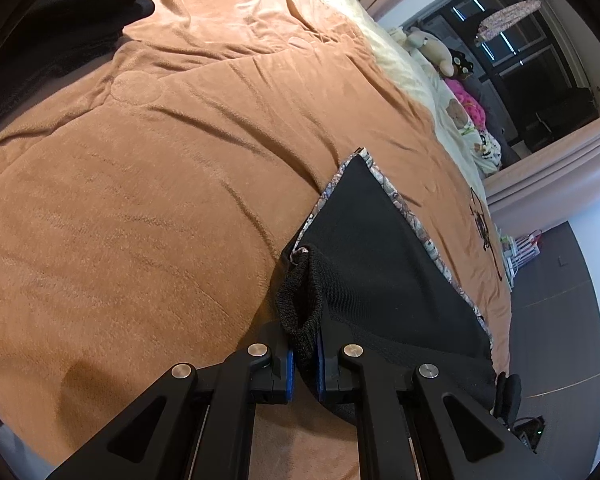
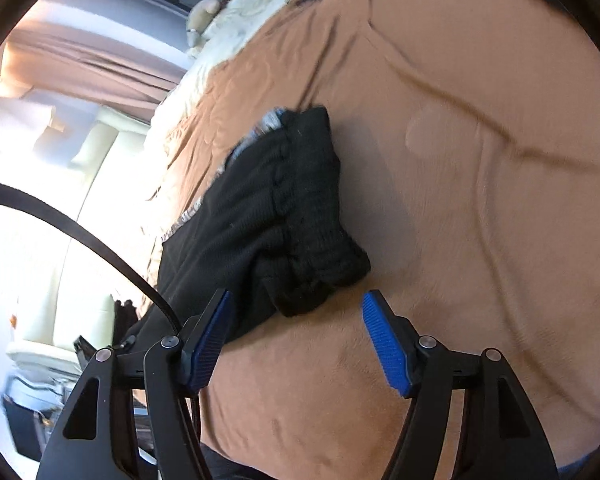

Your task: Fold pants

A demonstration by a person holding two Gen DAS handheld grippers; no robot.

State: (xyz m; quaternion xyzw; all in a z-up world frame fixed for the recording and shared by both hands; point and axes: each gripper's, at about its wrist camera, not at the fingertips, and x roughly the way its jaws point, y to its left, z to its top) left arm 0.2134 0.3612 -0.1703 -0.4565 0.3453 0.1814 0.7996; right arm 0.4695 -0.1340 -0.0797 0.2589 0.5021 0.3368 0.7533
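Note:
Black pants (image 1: 380, 264) with a patterned lining edge lie folded on an orange-brown blanket (image 1: 160, 184). My left gripper (image 1: 305, 354) is shut on the ribbed black waistband or cuff, which bunches up between its blue pads (image 1: 288, 372). In the right wrist view the same pants (image 2: 276, 216) lie in a thick folded bundle with a ribbed band facing me. My right gripper (image 2: 296, 340) stands open just in front of that bundle. Its blue pads (image 2: 384, 344) are wide apart and do not touch the fabric.
A second dark garment (image 1: 72, 12) lies at the blanket's far left corner. Cream bedding with stuffed toys (image 1: 432, 48) lines the far side of the bed. Pink curtains (image 2: 88, 64), a dark window and a grey floor lie beyond. A black strap (image 2: 80, 232) crosses the right wrist view.

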